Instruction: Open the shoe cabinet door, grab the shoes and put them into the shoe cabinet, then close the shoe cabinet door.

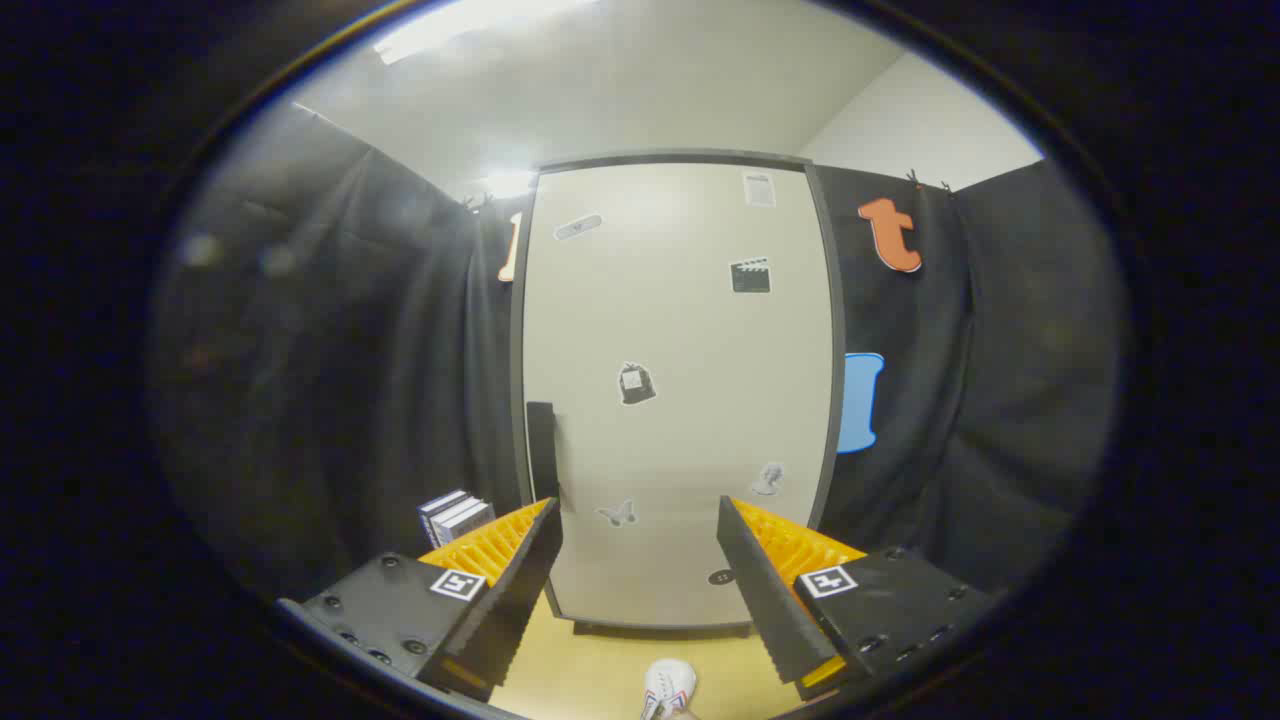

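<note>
We face the cabinet (680, 390) square on, its pale door (690, 330) shut inside a dark frame and dotted with small stickers. Our gripper (640, 570) is held level with the lower part of the door, jaws spread wide and holding nothing; the door shows plainly through the gap between the fingers. We judge that this wide spread suits the first step, since the door has to be taken hold of before anything can go inside.

A dark upright handle (541, 445) sits on the door's left edge, just above and beyond the left finger. That looks like the part to grip, so the gripper probably needs to shift left and forward to bring the handle between the jaws. It is apart from both fingers now.

A white shoe (668, 688) lies on the yellow floor (600, 660) below the gripper, between the fingers and nearer to us than the cabinet. It is partly cut off, so we cannot tell whether a second shoe lies with it. Lying in front of the door, it may be in the way when the door opens.

A few books (455, 516) stand on the floor left of the cabinet, against the black cloth.
</note>
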`<action>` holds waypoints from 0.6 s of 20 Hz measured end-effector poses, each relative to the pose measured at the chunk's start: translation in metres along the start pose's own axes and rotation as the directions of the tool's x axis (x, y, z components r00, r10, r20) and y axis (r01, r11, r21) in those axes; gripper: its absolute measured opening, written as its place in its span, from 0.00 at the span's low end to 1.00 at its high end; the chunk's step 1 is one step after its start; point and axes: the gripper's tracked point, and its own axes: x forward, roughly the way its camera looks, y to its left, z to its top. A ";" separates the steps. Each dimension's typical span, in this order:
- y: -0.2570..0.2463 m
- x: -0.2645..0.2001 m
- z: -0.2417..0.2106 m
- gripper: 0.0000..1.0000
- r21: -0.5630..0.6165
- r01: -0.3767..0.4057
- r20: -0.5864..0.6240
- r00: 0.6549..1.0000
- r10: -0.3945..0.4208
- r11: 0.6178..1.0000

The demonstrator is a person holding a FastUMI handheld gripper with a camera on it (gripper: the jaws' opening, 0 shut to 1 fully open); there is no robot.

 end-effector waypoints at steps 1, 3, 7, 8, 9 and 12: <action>0.000 0.001 0.002 0.98 0.005 0.007 0.006 1.000 -0.007 1.000; -0.001 0.005 0.005 0.98 0.004 0.032 0.014 0.999 -0.032 0.999; 0.010 0.010 0.017 0.98 0.008 0.021 0.057 0.998 -0.021 1.000; 0.008 0.010 0.017 0.98 0.006 0.034 0.063 0.997 -0.034 0.999; 0.006 0.008 0.017 0.98 0.003 0.042 0.065 0.997 -0.042 0.999; 0.004 0.008 0.017 0.98 0.011 0.059 0.064 0.996 -0.059 0.998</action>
